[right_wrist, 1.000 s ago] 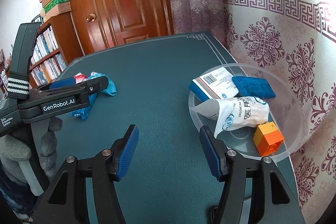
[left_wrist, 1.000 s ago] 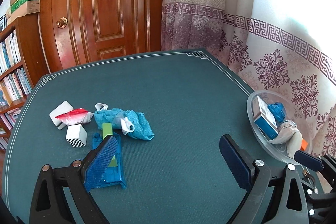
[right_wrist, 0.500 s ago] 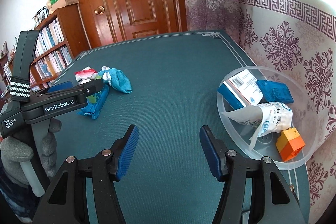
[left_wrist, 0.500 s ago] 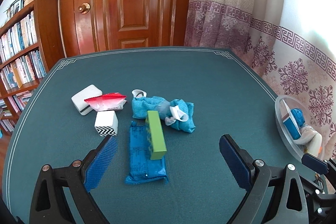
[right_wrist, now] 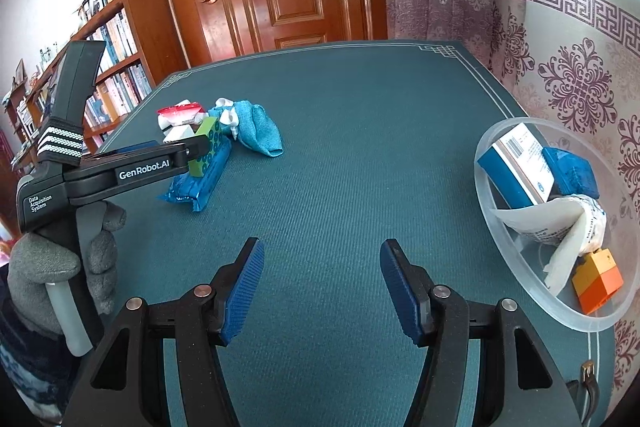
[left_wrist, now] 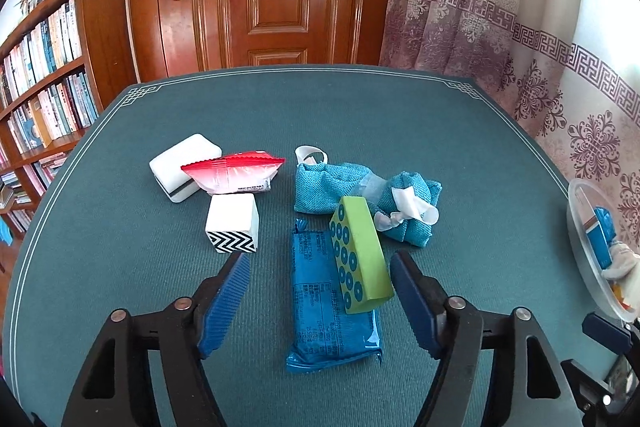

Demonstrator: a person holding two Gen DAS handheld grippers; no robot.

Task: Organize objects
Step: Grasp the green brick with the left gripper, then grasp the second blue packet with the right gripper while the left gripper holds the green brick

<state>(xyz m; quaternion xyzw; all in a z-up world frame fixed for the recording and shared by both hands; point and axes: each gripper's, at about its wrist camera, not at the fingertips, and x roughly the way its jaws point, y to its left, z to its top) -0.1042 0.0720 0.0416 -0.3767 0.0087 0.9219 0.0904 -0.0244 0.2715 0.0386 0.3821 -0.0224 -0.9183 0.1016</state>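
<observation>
A person's left claw (left_wrist: 318, 291) is closing over a loose pile near the desk's (left_wrist: 420, 131) left edge, its pads straddling a green studded block (left_wrist: 360, 255) that is lying tilted across a blue foil packet (left_wrist: 330, 307), neither pad yet touching. Beside them are lying a crumpled teal cloth (left_wrist: 332, 185), a zigzag-patterned white box (left_wrist: 234, 223), a red-and-white pouch (left_wrist: 236, 175) and a white case (left_wrist: 180, 167). The right claw (right_wrist: 322, 285) is hanging open and empty above bare desk, with the clear bowl (right_wrist: 520, 255) of sorted items sitting at the right edge. The risk appears to be in the stacking: pads squeezing the sloped block could be pinching the slick packet too, dragging it along or tipping the block off sideways.
</observation>
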